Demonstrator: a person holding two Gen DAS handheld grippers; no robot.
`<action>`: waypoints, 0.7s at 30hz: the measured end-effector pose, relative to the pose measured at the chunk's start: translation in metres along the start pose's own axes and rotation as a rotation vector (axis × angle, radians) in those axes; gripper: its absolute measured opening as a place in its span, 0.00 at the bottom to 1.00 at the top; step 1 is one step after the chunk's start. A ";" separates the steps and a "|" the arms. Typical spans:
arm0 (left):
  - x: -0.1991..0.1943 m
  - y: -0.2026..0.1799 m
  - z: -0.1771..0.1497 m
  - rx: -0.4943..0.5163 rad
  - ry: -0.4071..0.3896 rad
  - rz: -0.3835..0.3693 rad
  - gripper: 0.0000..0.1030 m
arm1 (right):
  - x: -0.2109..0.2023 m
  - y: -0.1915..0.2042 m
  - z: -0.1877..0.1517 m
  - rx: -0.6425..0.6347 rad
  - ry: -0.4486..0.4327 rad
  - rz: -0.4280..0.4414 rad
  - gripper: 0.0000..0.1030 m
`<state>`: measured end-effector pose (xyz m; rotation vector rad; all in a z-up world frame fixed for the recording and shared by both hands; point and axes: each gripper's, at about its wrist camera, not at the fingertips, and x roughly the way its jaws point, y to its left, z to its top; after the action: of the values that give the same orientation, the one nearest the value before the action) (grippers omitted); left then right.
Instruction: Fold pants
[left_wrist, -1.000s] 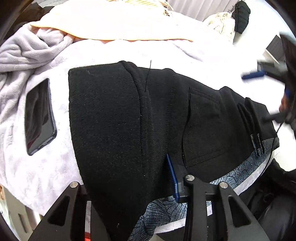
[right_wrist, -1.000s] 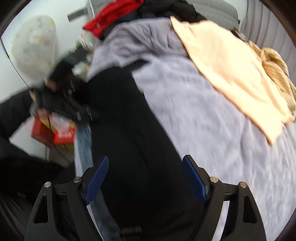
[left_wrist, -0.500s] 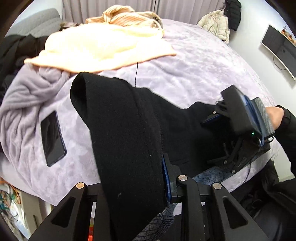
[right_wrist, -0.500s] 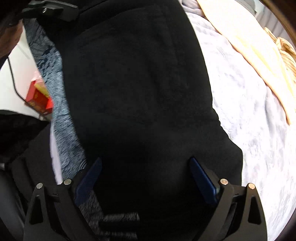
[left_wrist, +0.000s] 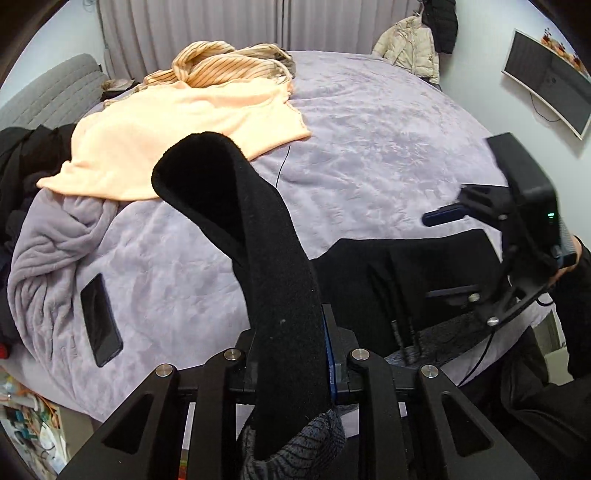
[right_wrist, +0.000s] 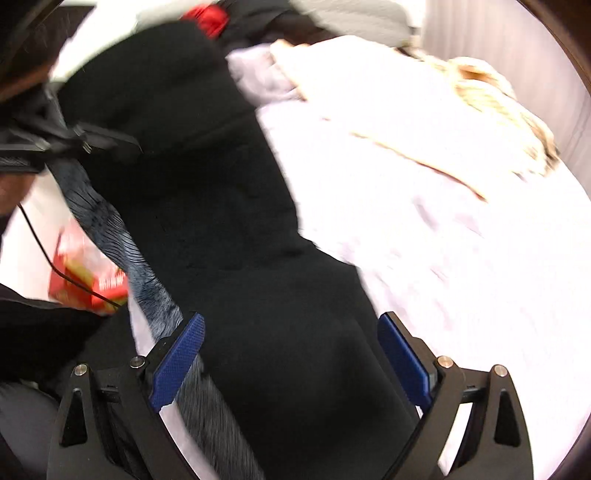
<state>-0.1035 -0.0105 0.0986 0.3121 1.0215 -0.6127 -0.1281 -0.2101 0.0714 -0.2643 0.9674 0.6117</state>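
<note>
Gripping the black pants in my left gripper, jaws clamped on a thick, floppy fold rising mid-frame, I judge them soft and heavyish, best taken at the waistband beneath my right gripper, jaws apart

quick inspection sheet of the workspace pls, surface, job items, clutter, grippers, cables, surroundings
surface: bed under a lilac blanket, bunched at its left edge.
job's things: black pants, one end lifted off the bed, the rest lying on the blanket near the front edge.
clutter: peach cloth, striped garment, black phone on the blanket.
grippers: left gripper shut on the pants; right gripper open, over the pants.
cables: thin black lead below the right gripper.
surroundings: curtains, wall monitor, hanging jackets.
</note>
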 end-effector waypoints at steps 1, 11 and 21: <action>-0.003 -0.009 0.004 0.009 -0.002 -0.007 0.23 | -0.014 -0.006 -0.011 0.025 -0.018 -0.022 0.93; 0.014 -0.147 0.038 0.219 0.016 -0.093 0.22 | -0.055 -0.019 -0.100 0.202 0.034 -0.172 0.93; 0.128 -0.267 0.031 0.339 0.208 -0.115 0.22 | -0.075 -0.019 -0.187 0.348 0.021 -0.198 0.93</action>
<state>-0.1966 -0.2798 0.0125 0.6283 1.1398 -0.8732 -0.2765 -0.3409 0.0291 -0.0552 1.0356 0.2533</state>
